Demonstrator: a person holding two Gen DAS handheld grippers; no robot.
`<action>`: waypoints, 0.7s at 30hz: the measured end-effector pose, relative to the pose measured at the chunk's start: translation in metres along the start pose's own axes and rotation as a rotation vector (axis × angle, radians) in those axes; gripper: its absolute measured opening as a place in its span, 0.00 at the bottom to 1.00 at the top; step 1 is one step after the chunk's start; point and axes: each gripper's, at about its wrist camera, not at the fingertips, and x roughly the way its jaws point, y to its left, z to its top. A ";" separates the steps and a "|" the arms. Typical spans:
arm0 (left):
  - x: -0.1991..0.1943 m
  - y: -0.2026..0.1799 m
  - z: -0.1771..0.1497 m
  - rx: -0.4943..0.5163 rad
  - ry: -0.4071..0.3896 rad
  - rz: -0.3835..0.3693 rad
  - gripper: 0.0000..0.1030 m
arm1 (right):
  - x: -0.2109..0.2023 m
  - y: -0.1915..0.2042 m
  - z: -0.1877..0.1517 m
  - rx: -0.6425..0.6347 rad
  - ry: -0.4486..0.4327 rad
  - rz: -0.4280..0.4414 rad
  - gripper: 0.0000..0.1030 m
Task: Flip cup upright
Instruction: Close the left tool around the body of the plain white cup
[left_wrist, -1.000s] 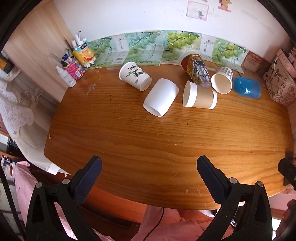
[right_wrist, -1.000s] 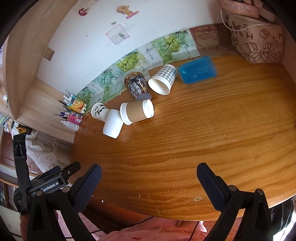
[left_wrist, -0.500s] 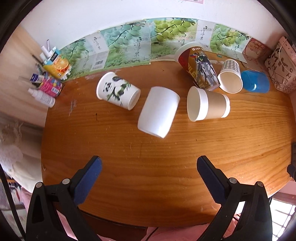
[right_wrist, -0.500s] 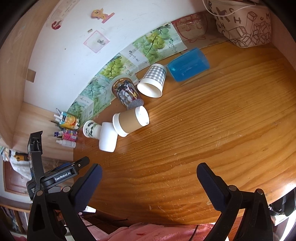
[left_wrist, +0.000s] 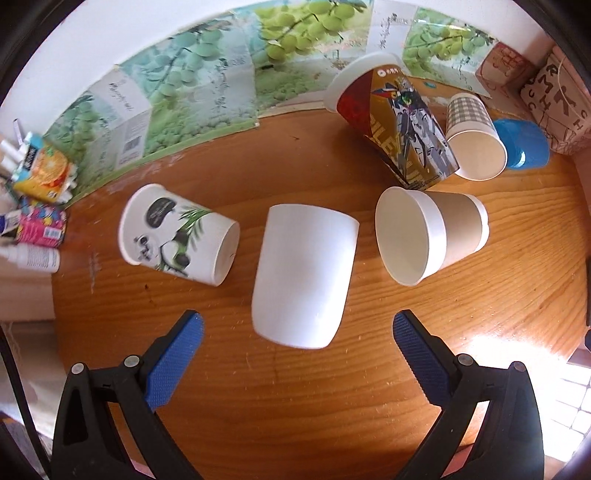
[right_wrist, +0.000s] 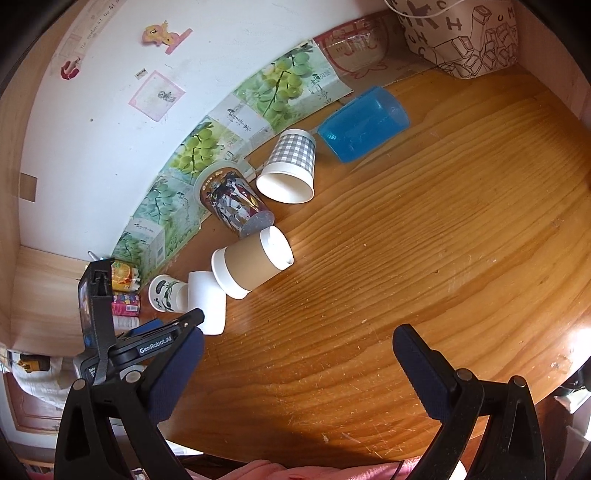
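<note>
Several cups lie on their sides on the wooden table. A plain white cup lies just ahead of my open, empty left gripper, its closed base toward me. A panda cup lies left of it. A brown-sleeved cup, a tall printed cup, a checked cup and a blue cup lie to the right. My right gripper is open and empty over bare wood, well short of the brown-sleeved cup and the white cup.
Grape-print cartons line the back wall. Small bottles and packets stand at the far left. A printed bag sits at the back right corner. The left gripper body shows in the right wrist view.
My left gripper has moved forward and down toward the white cup, which now fills more of its view. My right gripper has shifted slightly. The cups have not moved.
</note>
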 end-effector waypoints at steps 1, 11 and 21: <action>0.004 0.000 0.003 0.010 0.005 -0.007 0.99 | 0.002 0.001 0.000 0.003 0.001 -0.006 1.00; 0.033 0.006 0.019 0.025 0.044 -0.038 0.93 | 0.016 0.009 -0.006 0.035 0.018 -0.044 1.00; 0.045 0.016 0.030 0.019 0.070 -0.102 0.70 | 0.023 0.012 -0.008 0.055 0.022 -0.061 1.00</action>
